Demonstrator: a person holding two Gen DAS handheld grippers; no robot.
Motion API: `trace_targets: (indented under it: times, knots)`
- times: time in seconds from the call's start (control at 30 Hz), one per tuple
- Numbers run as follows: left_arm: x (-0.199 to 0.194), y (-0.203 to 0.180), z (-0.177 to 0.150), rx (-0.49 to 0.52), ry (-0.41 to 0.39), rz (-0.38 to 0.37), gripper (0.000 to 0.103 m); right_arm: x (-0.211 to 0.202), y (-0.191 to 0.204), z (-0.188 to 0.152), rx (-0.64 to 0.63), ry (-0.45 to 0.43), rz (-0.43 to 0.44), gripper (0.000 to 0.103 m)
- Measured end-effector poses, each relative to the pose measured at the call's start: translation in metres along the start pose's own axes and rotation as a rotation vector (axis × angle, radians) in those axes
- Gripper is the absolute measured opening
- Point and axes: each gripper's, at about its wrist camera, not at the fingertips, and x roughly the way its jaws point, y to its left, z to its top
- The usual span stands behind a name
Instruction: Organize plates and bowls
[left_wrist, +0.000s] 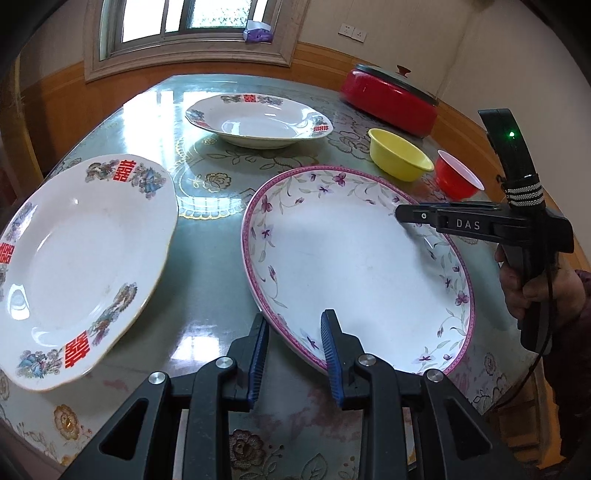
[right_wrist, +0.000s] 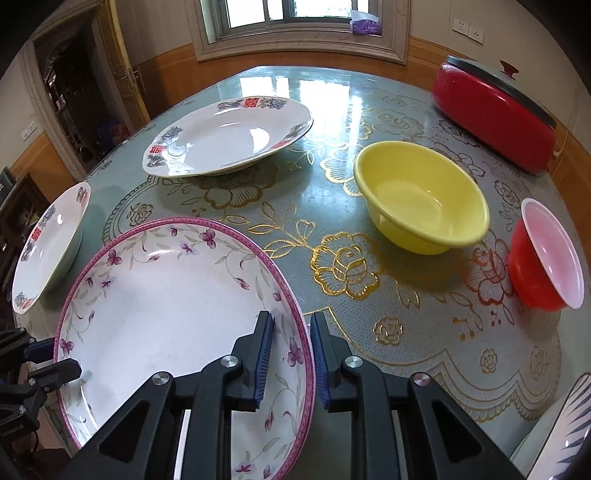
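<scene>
- Left wrist view: the left gripper (left_wrist: 295, 332) straddles the near rim of the big floral plate (left_wrist: 354, 266), one blue pad outside the rim, the other over the plate's inside
- A clear gap shows between the outer pad and the rim; whether the pads press I cannot tell from here
- The right gripper (left_wrist: 406, 216) comes in from the right, its tip over the plate's far-right rim, a hand (left_wrist: 532, 291) on its handle
- So the plate lies between the two grippers, taken at roughly opposite edges; its long axis runs from upper left to lower right in this view
- To the left sits a white plate with red characters (left_wrist: 81, 266), just beside the floral plate but apart; a second such plate (left_wrist: 258, 122) lies further back
- Yellow bowl (left_wrist: 400, 158) and red bowl (left_wrist: 458, 177) stand close together behind the floral plate, on the table (left_wrist: 207, 258)

- Right wrist view: the right gripper (right_wrist: 290, 354) has the floral plate's (right_wrist: 166, 314) right rim between its pads, jaws narrow; a sliver of gap shows on either side, so a firm grip is not certain
- The left gripper (right_wrist: 51, 358) sits at the plate's opposite, left edge
- Yellow bowl (right_wrist: 421, 199) and red bowl (right_wrist: 546, 254) lie ahead and right, well clear of the jaws
- Judgement: a two-handed lift of the floral plate is in hand; the nearest stacking partner is the white plate (right_wrist: 48, 251) on the left, so the left hand leads
</scene>
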Motion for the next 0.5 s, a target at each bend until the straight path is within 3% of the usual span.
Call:
trace_targets:
  times: [0.33, 0.5]
  knots:
    - [-0.005, 0.004, -0.005, 0.018, 0.003, 0.034, 0.029, -0.006, 0.008, -0.012, 0.067, -0.015, -0.014, 0.021]
    - [-0.003, -0.001, -0.005, 0.04, 0.006, 0.031, 0.029, -0.012, 0.004, -0.023, 0.114, -0.015, -0.02, 0.029]
